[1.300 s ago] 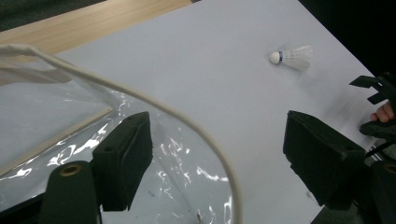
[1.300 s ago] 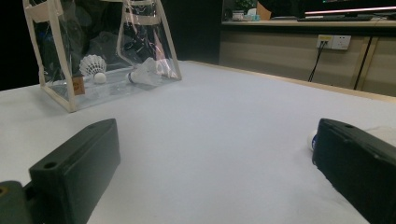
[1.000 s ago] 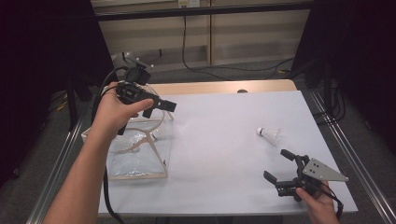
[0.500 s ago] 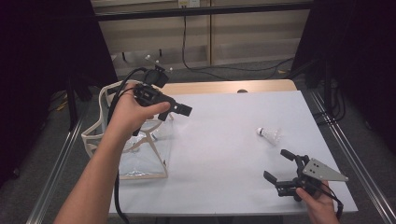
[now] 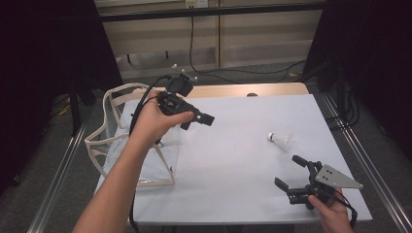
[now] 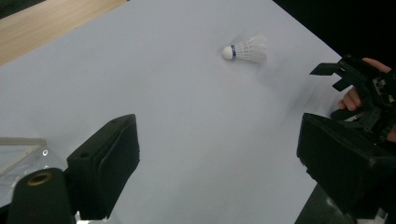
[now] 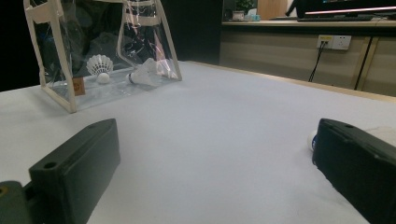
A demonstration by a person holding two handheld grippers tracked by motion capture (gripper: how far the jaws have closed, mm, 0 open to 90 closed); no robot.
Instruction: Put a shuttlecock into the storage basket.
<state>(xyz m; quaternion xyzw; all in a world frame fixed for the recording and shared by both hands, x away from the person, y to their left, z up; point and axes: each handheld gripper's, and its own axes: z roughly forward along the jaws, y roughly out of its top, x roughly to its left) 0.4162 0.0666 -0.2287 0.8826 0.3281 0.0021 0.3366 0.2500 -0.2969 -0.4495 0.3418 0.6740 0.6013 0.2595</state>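
Shuttlecock [image 5: 280,140] lies on its side on the white table [image 5: 233,170], near the right edge and well apart from both grippers. Left gripper [image 5: 194,119], held above the table beside the clear bag [image 5: 131,145] at the left edge, has just been opening its jaws, nothing between them. Right gripper [image 5: 291,172] rests near the front right corner, jaws wide and empty.

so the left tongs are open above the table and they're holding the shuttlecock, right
Not holding it. The left tongs are open and empty; the shuttlecock lies on the white table, apart from them, as the left gripper view shows.
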